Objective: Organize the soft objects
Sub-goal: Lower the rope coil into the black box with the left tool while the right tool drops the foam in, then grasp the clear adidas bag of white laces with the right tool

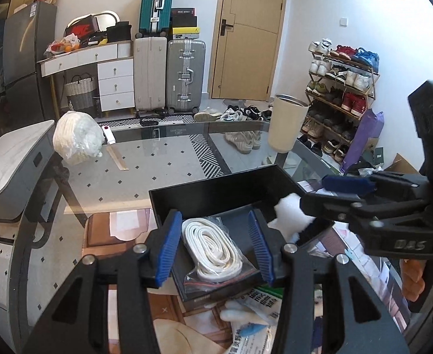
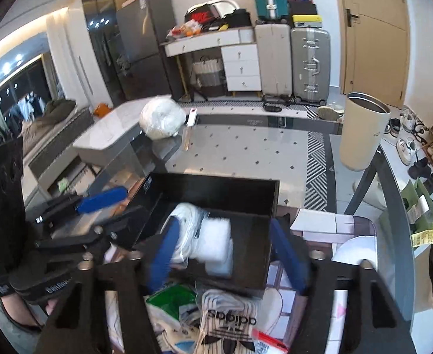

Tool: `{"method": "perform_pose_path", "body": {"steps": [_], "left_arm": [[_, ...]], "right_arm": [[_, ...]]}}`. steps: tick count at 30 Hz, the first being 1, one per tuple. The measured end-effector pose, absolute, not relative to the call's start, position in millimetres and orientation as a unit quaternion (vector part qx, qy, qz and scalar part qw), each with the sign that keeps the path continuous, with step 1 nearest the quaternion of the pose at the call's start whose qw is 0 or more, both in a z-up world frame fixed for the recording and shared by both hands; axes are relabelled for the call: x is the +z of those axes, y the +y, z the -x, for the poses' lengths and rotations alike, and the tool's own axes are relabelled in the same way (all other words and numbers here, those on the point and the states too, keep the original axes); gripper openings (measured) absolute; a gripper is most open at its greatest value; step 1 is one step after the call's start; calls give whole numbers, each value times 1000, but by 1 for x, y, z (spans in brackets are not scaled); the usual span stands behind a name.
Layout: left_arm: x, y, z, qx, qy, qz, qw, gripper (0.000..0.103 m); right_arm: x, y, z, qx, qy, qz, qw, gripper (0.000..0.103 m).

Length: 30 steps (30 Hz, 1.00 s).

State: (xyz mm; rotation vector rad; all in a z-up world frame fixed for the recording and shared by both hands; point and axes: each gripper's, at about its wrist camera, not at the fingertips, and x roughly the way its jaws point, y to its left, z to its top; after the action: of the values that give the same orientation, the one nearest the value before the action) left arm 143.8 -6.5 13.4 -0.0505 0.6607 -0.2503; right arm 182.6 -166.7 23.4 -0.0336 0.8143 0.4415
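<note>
Left wrist view: left gripper (image 1: 216,247) hangs over the black box (image 1: 216,190) on the glass table (image 1: 134,171), jaws parted, pads clear of everything, nothing gripped. Directly below, between the blue pads, a bagged coil of white cord (image 1: 213,247) lies inside the box. A white fluffy pad (image 1: 287,215) sits in the box at the right wall, w/ the right gripper (image 1: 319,194) just beside it; can't tell if they touch.

Right wrist view: right gripper (image 2: 225,247) also over the box (image 2: 216,188), jaws apart, holding nothing. White fluffy pad (image 2: 216,242) and cord bag (image 2: 187,221) lie side by side inside the box, touching. Left gripper (image 2: 98,203) at the box's left wall. An adidas bag (image 2: 231,324) and a green-printed packet (image 2: 172,298) lie just outside the box's near edge. Beyond the box: cream tumbler (image 2: 361,132) to the far right, plastic-wrapped white bundle (image 2: 162,121) to the far left.
</note>
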Motion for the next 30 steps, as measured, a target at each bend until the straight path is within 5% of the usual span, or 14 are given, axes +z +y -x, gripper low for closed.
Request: {"method": "perform_pose_path", "body": {"steps": [5, 17, 20, 30], "left_arm": [[15, -9, -133, -129, 324, 14, 937, 47], [8, -11, -127, -134, 341, 12, 930, 47], [11, -11, -114, -145, 345, 9, 927, 56], [-11, -28, -83, -181, 394, -18, 901, 58]], "right_arm": [[18, -159, -178, 222, 410, 45, 883, 24], [34, -170, -181, 180, 361, 29, 914, 24], [35, -172, -168, 204, 383, 26, 900, 24], [1, -187, -128, 246, 453, 18, 856, 27]]}}
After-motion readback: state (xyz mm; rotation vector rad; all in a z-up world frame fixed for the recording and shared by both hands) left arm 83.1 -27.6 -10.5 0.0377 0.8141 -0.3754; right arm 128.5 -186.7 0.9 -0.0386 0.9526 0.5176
